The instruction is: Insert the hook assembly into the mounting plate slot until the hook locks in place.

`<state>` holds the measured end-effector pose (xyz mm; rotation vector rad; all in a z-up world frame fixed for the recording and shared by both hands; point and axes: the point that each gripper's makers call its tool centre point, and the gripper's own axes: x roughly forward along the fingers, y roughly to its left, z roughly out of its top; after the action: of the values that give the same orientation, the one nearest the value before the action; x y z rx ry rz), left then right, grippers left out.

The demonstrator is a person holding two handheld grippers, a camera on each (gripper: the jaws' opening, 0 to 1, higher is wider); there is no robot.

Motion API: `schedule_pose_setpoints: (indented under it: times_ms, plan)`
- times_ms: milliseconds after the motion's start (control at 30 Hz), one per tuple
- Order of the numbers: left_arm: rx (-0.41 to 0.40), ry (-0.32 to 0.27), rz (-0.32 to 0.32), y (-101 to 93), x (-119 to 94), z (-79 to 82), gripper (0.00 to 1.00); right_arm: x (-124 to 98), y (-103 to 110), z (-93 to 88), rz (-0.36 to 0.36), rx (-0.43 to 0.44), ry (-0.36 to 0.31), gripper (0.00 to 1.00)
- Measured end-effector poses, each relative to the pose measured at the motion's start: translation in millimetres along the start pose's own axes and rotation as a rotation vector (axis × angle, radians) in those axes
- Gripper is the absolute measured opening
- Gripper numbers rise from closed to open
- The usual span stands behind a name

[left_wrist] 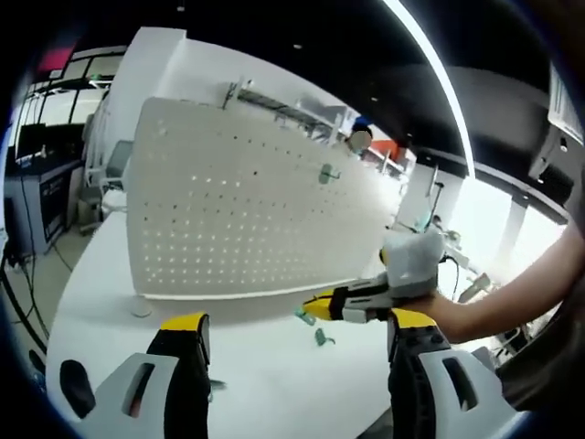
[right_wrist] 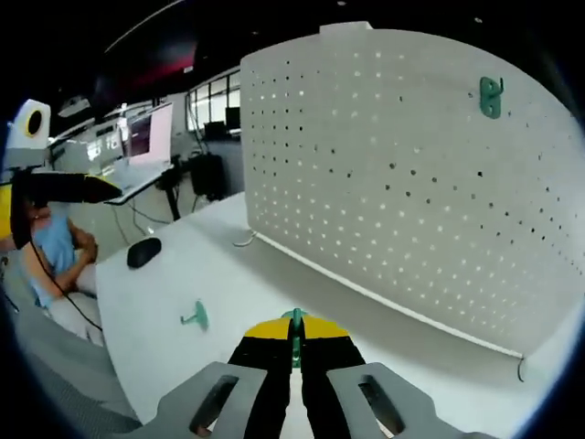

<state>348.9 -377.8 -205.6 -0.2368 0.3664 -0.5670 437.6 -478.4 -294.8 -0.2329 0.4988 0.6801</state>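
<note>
three green hooks [right_wrist: 492, 96], one pegboard [right_wrist: 402, 183], one mouse [right_wrist: 143, 251]

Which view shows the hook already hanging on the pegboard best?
The right gripper view: the mounted hook is large and sharp near the pegboard's upper right. In the left gripper view the mounted hook is a small, dim shape.

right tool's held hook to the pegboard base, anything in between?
Nothing. In the right gripper view, bare white tabletop runs from the small green plastic hook pinched in the right tool to the white perforated pegboard.

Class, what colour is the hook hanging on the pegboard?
Green hook, clearest in the right gripper view.
</note>
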Motion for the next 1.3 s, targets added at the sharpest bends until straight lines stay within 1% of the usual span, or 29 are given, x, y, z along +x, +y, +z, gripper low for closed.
schedule_pose_setpoints:
  times_ms: [33,167,267,367,467,600,767,933,1067,1233,1300]
  plan:
    - [-0.007,-0.004,-0.003,-1.7,0,0.2,0.8,-4,0,0.8,-0.011,-0.022,-0.006,0.0]
    - [-0.03,-0.014,-0.013,-8.0,-1,-0.1,0.79,-15,8,4.7,-0.008,-0.039,-0.027,0.0]
    - [-0.03,-0.013,-0.013,-12.1,-3,-2.9,0.79,-21,11,8.9,-0.004,-0.028,-0.047,0.0]
    - [-0.037,-0.014,-0.012,-11.5,-5,-5.2,0.78,-28,13,13.1,-0.004,-0.021,-0.064,0.0]
    - [-0.04,-0.016,-0.013,-11.2,-7,-6.0,0.76,-36,16,19.3,-0.008,-0.067,-0.082,0.0]
    - [-0.041,-0.017,-0.002,-9.8,-9,-7.5,0.76,-46,22,28.7,-0.002,-0.086,-0.108,0.0]
    - [-0.039,-0.011,0.001,-12.5,-9,-10.7,0.76,-57,28,36.5,0.009,-0.067,-0.135,0.0]
    - [-0.039,0.0,0.002,-12.3,-9,-14.9,0.76,-73,36,42.1,0.019,-0.018,-0.166,0.0]
    - [-0.033,0.008,0.007,-13.0,-9,-17.7,0.76,-81,43,45.0,0.029,-0.017,-0.183,0.0]
    - [-0.026,0.023,-0.006,-17.5,-6,-21.3,0.74,-88,49,47.7,0.037,0.0,-0.198,0.0]
    - [-0.032,0.035,-0.021,-20.7,-4,-23.6,0.73,-93,51,50.5,0.039,0.008,-0.211,0.0]
